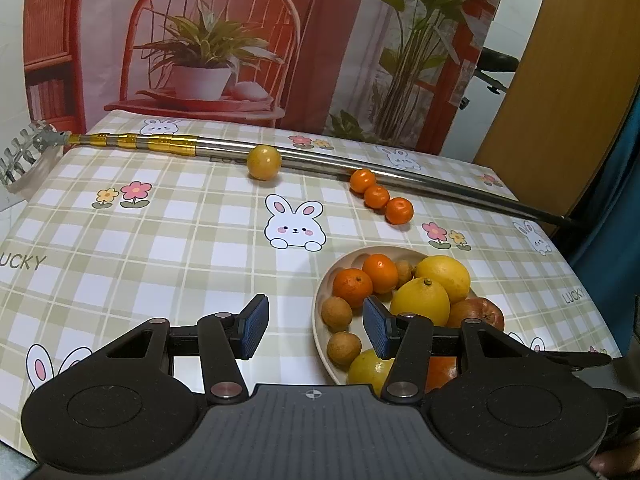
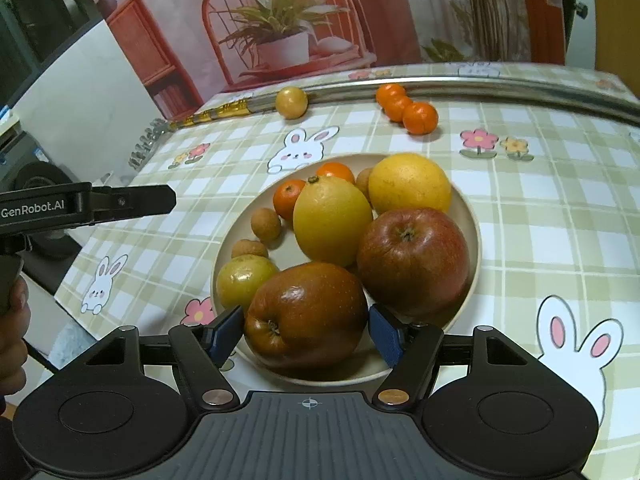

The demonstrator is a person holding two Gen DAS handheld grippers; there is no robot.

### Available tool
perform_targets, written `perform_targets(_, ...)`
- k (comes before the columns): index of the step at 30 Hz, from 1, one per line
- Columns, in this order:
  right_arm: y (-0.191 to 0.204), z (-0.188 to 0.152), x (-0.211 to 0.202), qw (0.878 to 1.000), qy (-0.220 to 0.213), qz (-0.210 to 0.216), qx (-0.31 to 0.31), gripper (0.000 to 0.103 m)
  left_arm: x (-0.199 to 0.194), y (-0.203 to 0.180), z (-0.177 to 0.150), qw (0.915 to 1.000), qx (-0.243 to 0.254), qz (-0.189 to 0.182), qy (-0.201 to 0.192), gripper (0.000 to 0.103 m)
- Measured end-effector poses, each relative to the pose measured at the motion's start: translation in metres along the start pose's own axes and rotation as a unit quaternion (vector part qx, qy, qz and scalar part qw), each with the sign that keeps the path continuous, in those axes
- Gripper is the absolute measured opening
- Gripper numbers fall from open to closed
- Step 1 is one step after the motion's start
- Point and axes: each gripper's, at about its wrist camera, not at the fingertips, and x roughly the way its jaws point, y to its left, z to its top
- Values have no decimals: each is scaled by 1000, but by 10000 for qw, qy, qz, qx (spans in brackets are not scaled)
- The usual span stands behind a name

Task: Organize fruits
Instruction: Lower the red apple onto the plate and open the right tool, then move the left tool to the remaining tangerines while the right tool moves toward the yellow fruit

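My right gripper [image 2: 306, 334] stood with its jaws apart on either side of a dark red apple [image 2: 306, 316] at the near rim of the beige plate [image 2: 474, 236]; the blue pads [image 2: 228, 330] looked just beside the skin or barely touching, so I judged this a release or an approach, not a firm clamp, and I could not tell which. The plate sat toward the near right corner of the table [image 1: 160, 240], and most of the fruit was on it: a second red apple [image 2: 412, 260], two large yellow citrus [image 2: 332, 220], a greenish-yellow fruit [image 2: 244, 282], small brown longans [image 2: 266, 223] and two mandarins [image 2: 289, 198] packed toward the far side. The large fruit filled the near and right part, which I took as the reason the small ones were pushed to the rim. My left gripper [image 1: 316, 330] hovered with jaws apart and nothing between them, over the plate's left rim, seemingly waiting. Four fruits were not yet on the plate: a round yellow one [image 1: 264, 162] and a row of three mandarins [image 1: 376, 196], all lodged against a telescopic metal pole [image 1: 320, 158] lying along the far edge of the table, which probably kept them from rolling off. I judged the task well along, with those four remaining.
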Motion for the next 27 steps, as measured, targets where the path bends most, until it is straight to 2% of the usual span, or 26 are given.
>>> perform_targets(15, 8, 6, -22, 9977, -532, -127, -389, 64, -4, 0, 0, 10000, -37, 20, -73, 55)
perform_targets(22, -6, 24, -38, 9956, -864, -241, -274, 64, -5, 3, 6, 9999, -85, 56, -116, 55)
perform_targets(27, -22, 45, -50, 9922, -1150, -409, -273, 64, -4, 9, 23, 9996, -228, -25, -153, 55)
